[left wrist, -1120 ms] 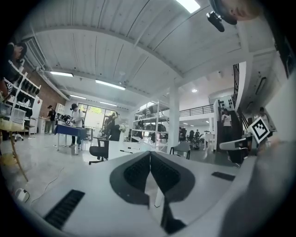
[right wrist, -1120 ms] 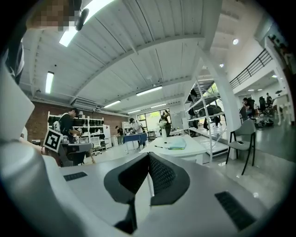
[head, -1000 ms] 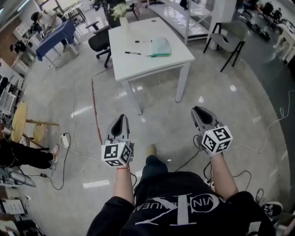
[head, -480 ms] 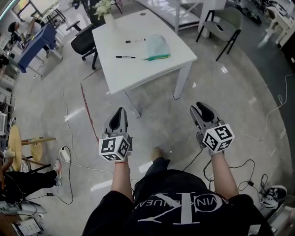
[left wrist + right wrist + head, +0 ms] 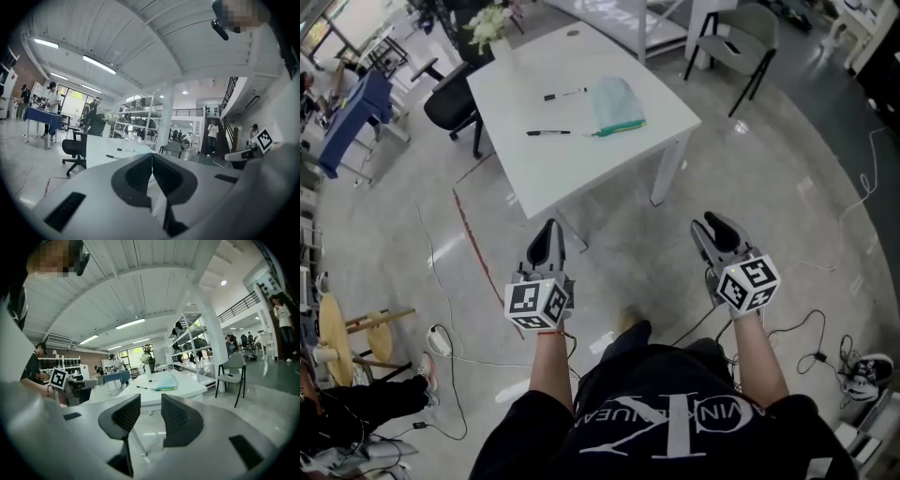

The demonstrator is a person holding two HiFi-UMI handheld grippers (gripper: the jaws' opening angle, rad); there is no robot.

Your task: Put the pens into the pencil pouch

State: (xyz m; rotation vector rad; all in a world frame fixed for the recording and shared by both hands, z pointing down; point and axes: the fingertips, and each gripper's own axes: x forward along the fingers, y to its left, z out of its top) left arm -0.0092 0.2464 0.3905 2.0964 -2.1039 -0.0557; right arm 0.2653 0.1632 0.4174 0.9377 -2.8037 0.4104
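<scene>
A white table [image 5: 581, 155] stands a few steps ahead of me. On it lie two black pens, one far [image 5: 564, 94] and one near [image 5: 548, 132], left of a pale green pencil pouch [image 5: 614, 105]. Both grippers hang over the floor, well short of the table. My left gripper [image 5: 548, 228] is shut and empty, its pads meeting in the left gripper view [image 5: 151, 157]. My right gripper [image 5: 712, 223] is opening, with only air between its pads [image 5: 150, 401]. The right gripper view shows the pouch [image 5: 166, 383] and a pen [image 5: 142, 387] on the tabletop.
A black office chair [image 5: 450, 103] and a vase of flowers [image 5: 492, 23] are at the table's far left. A grey chair [image 5: 741, 28] stands to the right. Cables [image 5: 811, 328], a red floor line [image 5: 473, 248], shoes [image 5: 867, 370] and a wooden stool [image 5: 337, 337] lie around me.
I have walked toward the table, which now sits closer and more to the left. Both grippers came forward with me. The right gripper's jaws have spread apart.
</scene>
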